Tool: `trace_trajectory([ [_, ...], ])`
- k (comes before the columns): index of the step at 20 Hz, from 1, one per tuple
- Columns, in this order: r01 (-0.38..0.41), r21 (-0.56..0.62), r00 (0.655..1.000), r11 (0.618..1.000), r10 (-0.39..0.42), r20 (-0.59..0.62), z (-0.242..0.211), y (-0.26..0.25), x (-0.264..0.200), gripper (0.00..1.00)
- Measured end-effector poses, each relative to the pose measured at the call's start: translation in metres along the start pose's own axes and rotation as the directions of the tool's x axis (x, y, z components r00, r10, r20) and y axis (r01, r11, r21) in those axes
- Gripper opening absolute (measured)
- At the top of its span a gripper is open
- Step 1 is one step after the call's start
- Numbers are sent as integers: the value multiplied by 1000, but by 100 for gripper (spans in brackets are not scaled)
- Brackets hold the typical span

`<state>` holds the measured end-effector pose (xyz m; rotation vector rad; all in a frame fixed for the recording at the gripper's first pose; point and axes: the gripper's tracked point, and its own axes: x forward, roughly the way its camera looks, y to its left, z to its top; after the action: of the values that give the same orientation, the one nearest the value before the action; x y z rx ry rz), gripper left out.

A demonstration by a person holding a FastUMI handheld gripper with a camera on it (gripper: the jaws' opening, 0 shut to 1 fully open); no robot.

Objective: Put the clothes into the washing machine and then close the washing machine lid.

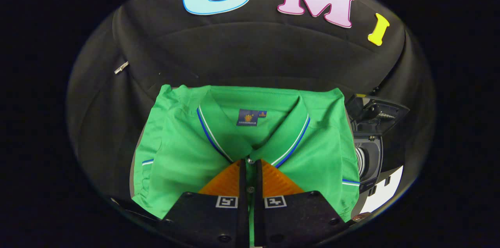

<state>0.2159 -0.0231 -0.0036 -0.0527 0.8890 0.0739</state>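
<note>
Polo shirt [183,154]: knitted cloth, slight sheen, woven label sewn inside collar. Tongs [250,170]: ribbed pads [278,181] pressed on placket, matt plastic bodies behind. Washing machine [371,138]: glossy plastic, ribbed metal drum seen. Booth wall [250,52]: matt cloth, creased.

Creased black cloth wall [250,52] rises behind a black-draped surface [105,131], evenly lit, with a small metal clip [121,67].

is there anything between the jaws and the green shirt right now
Nothing visible. The gripper has its jaws nearly closed on the button placket of the green polo shirt, just below the collar. The washing machine sits beside the shirt, with nothing visible between them.
</note>
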Motion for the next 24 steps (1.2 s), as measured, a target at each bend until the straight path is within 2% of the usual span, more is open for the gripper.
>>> trace_trajectory([
  [4,-61,75,992,995,53,112,2,2,-9,10],
  [6,-90,77,978,993,73,195,7,5,-20,10],
  [9,-110,37,966,993,98,238,-2,15,-40,9],
  [13,-109,-8,929,994,104,356,18,16,-68,9],
  [15,-139,-1,895,990,126,427,29,25,-85,7],
  [18,-113,4,917,994,103,386,21,23,-80,5],
  [19,-68,-11,935,998,68,348,17,18,-72,5],
  [22,-80,-1,952,997,77,295,3,23,-59,5],
  [23,-39,3,961,999,36,276,-2,13,-51,6],
  [24,-40,-13,962,999,42,269,-5,9,-52,37],
])
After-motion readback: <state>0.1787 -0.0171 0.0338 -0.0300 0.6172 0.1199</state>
